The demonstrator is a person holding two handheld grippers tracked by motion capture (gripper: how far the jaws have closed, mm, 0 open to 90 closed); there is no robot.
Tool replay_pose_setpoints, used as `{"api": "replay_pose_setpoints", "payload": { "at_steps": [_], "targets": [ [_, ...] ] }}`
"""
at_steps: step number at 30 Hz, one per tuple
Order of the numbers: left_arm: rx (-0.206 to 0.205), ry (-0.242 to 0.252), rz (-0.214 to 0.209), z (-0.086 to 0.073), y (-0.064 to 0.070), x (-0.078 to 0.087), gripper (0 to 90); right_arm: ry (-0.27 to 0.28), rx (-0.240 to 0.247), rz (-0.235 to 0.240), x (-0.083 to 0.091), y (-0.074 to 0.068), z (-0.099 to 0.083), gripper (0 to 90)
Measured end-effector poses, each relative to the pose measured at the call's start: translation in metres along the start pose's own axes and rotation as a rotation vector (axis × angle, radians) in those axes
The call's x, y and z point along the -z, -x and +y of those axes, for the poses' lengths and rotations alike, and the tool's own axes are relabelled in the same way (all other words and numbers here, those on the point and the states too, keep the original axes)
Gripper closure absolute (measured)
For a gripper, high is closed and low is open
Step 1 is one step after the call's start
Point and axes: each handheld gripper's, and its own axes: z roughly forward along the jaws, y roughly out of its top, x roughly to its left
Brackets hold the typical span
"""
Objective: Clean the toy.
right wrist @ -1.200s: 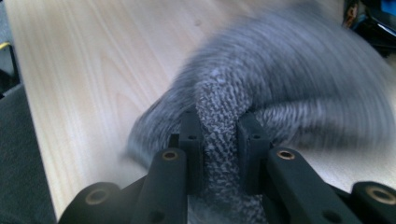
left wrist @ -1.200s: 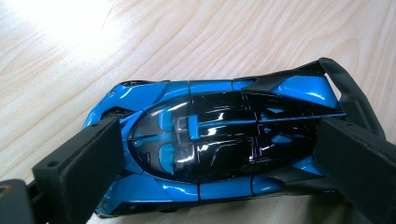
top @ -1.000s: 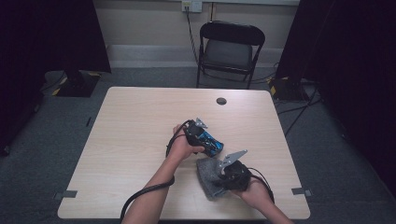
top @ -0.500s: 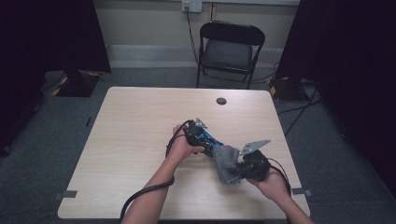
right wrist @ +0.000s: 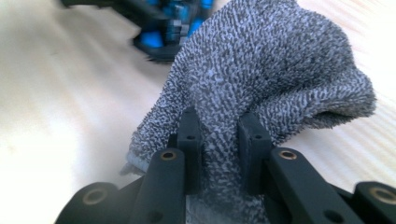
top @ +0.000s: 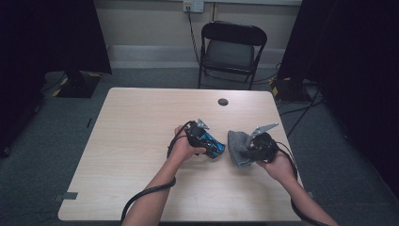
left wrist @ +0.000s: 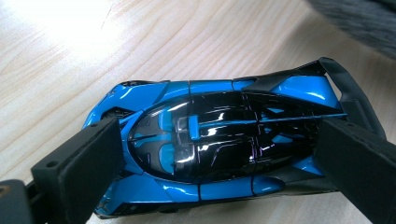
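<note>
high view: the left gripper point(top: 212, 146) pins a blue toy car point(top: 210, 144) on the counter point(top: 136, 132), right of centre; the right gripper point(top: 248, 147) grasps a grey cloth point(top: 236, 147) that lies just beside the car, with a narrow gap between them. a black folding chair point(top: 231, 49) stands beyond the far edge and a small dark disc point(top: 223, 101) sits near that edge. the step in hand appears to be wiping the car with the cloth; it would go best with the car held steady on its wheels and the free fold of cloth, not the black jaws, brought across the bodywork.

left gripper view: the two jaws are clenched on the car point(left wrist: 219, 144), one at its nose and one at its tail by the spoiler, leaving the glossy roof and flanks exposed. a corner of the cloth point(left wrist: 359, 21) shows at upper right. light strokes are advisable, since the grip spans only the ends and the car could pivot.

right gripper view: the jaws pinch a fold of the cloth point(right wrist: 261, 79), whose bulk hangs ahead of them; the car point(right wrist: 163, 28) lies blurred beyond.

change: compared with one second ago, the right gripper and cloth have moved from the near edge, below the car, out to the car's right side; the left gripper and car have hardly shifted.
</note>
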Motion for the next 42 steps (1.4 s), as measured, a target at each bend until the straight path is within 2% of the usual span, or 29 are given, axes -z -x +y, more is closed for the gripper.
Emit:
{"api": "replay_pose_setpoints", "payload": {
  "at_steps": [5,10,14,18,20,25,30,33,35,42],
  "targets": [
    [-0.003,0.0,-0.002,0.0,-0.001,0.0,1.0,-0.031,-0.037,-0.023,-0.017,0.018,0.006,73.7],
    [-0.002,-0.001,-0.003,0.0,-0.001,0.0,0.8,-0.055,-0.051,-0.046,-0.034,0.025,0.016,72.4],
    [0.001,0.01,-0.006,-0.001,-0.001,-0.001,0.6,-0.088,-0.045,-0.067,-0.049,0.023,0.026,66.9],
    [-0.002,0.006,-0.004,-0.001,-0.001,0.0,0.5,-0.1,-0.046,-0.11,-0.06,0.018,0.034,56.7],
    [-0.001,0.007,-0.006,-0.001,-0.001,0.0,0.5,-0.082,-0.063,-0.123,-0.063,0.016,0.038,50.9],
    [-0.001,0.007,-0.006,-0.001,-0.001,-0.001,0.5,-0.071,-0.126,-0.147,-0.064,0.016,0.042,44.9],
    [0.0,0.012,-0.007,-0.001,-0.001,-0.001,0.2,-0.062,-0.181,-0.113,-0.069,0.02,0.046,47.8],
    [-0.002,0.01,-0.009,-0.001,-0.001,-0.001,0.0,-0.066,-0.165,-0.124,-0.073,0.017,0.051,50.4],
    [-0.001,0.011,-0.008,-0.001,-0.001,-0.001,0.0,-0.06,-0.155,-0.116,-0.075,0.016,0.054,48.9],
    [-0.003,0.013,-0.01,-0.002,-0.002,-0.001,0.0,-0.038,-0.157,-0.097,-0.081,0.011,0.063,48.7]
  ]
}}
